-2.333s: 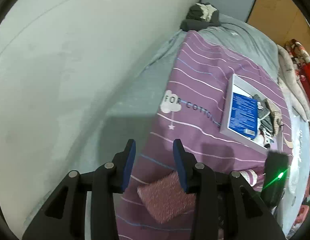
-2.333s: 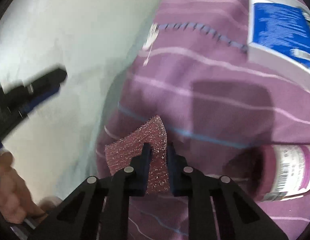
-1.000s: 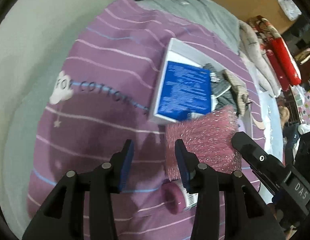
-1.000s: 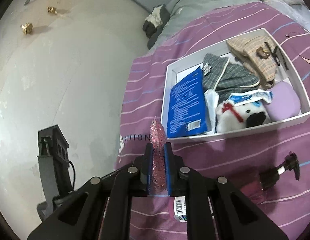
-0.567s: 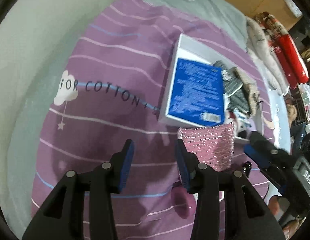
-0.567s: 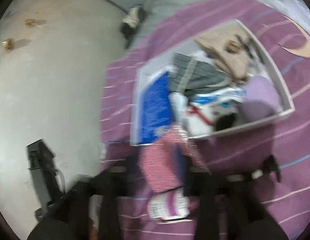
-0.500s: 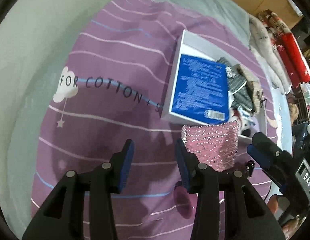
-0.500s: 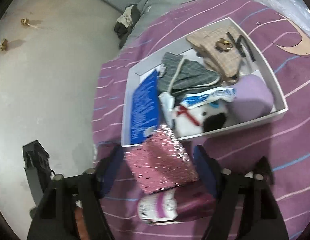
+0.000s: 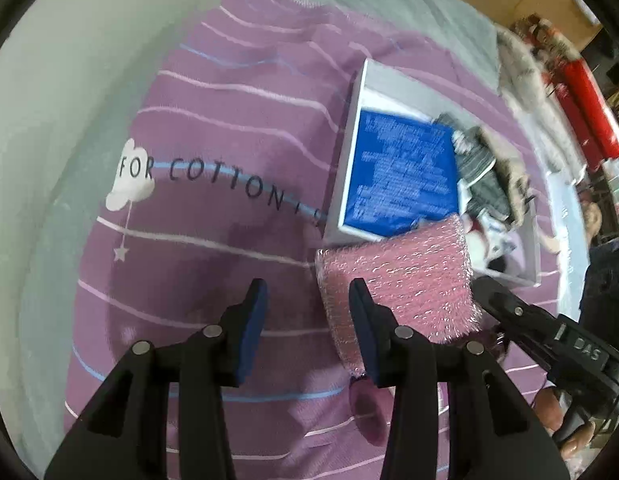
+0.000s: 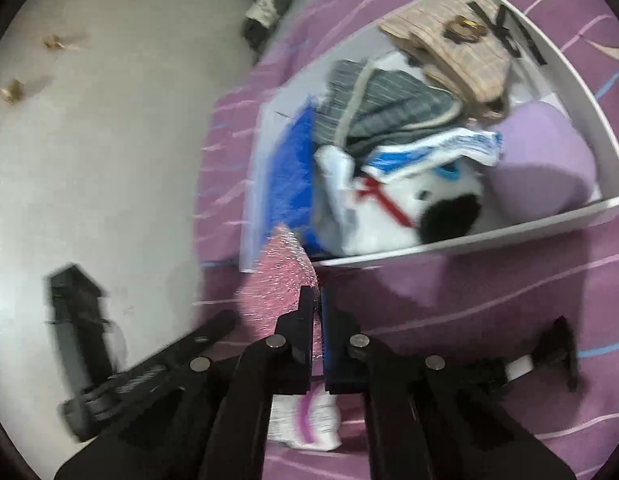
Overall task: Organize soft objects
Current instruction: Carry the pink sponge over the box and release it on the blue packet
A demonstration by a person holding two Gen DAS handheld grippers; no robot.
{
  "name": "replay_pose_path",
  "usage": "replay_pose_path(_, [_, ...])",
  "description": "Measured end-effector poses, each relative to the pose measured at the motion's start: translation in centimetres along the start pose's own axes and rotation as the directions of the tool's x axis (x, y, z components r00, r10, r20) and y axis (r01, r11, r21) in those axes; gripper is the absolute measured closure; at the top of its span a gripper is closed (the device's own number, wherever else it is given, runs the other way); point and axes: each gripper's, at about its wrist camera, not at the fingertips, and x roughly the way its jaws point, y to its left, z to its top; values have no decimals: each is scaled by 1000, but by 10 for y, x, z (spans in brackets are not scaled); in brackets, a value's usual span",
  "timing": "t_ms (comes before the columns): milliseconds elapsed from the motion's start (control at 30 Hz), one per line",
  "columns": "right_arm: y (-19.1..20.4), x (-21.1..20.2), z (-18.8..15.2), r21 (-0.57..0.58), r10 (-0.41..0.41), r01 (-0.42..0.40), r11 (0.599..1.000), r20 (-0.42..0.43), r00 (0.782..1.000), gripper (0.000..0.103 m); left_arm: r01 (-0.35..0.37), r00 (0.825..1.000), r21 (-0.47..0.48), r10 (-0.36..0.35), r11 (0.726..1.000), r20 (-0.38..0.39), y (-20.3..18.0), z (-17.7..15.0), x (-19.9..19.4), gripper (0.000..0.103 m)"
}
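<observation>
My right gripper is shut on a pink glittery sponge and holds it in the air just before the near left corner of the white box. In the left wrist view the sponge hangs over the purple striped bedspread, close to the box's near rim. My left gripper is open and empty, just left of the sponge. The box holds a blue packet, grey striped cloth, a beige checked pouch, a white plush toy and a lilac pad.
A purple pump bottle lies on the bedspread under my right gripper, its label and black pump head showing. A pale wall runs along the left. A dark bundle lies on grey bedding at the far end.
My right gripper lifted the pink sponge off the bedspread and carried it toward the white box. The sponge now hangs close to the box's near corner. My left gripper stayed open.
</observation>
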Motion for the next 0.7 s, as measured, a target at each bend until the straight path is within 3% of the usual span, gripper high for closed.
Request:
replay_pose_path(100, [11,-20,3,-12,103,-103,995,42,994,103,6,985,2,-6,1000,173,3,-1,-28,59])
replay_pose_path(167, [16,-30,6,-16,136,-136,991,69,988,103,-9,955,25,1,1000,297,0,-6,-49,58])
replay_pose_path(200, [19,-35,9,-17,148,-147,989,93,985,103,-12,945,38,-1,999,327,-3,-7,-55,48])
replay_pose_path(233, [20,-39,13,-14,155,-155,988,114,981,103,-21,936,56,0,998,353,-7,-6,-58,29])
replay_pose_path(267, [21,-42,20,-5,169,-170,985,138,976,103,-33,927,77,2,996,376,-13,-3,-59,21])
replay_pose_path(300, [21,-44,27,12,192,-196,981,159,969,103,-48,915,90,8,995,404,-19,1,-59,16])
replay_pose_path(367, [20,-43,42,43,244,-257,965,199,949,103,-68,889,100,15,993,457,-28,11,-54,16])
replay_pose_path(400, [20,-41,50,60,264,-283,957,220,939,103,-70,886,111,11,991,463,-32,16,-48,16])
replay_pose_path(467, [16,-38,62,91,282,-314,945,258,924,103,-25,905,138,-36,990,423,-36,29,-33,17])
replay_pose_path(567, [3,-23,81,171,278,-356,919,360,890,103,67,928,96,-97,993,360,-31,33,-17,17])
replay_pose_path(600, [-3,-21,82,208,245,-342,917,382,891,100,77,930,96,-106,992,351,-30,32,-15,17])
replay_pose_path(633, [-8,-13,85,257,174,-285,923,381,908,96,79,933,106,-111,991,343,-31,30,-14,17])
replay_pose_path(700, [-11,-7,80,282,53,-154,947,335,941,75,57,936,123,-95,991,338,-36,26,-15,17])
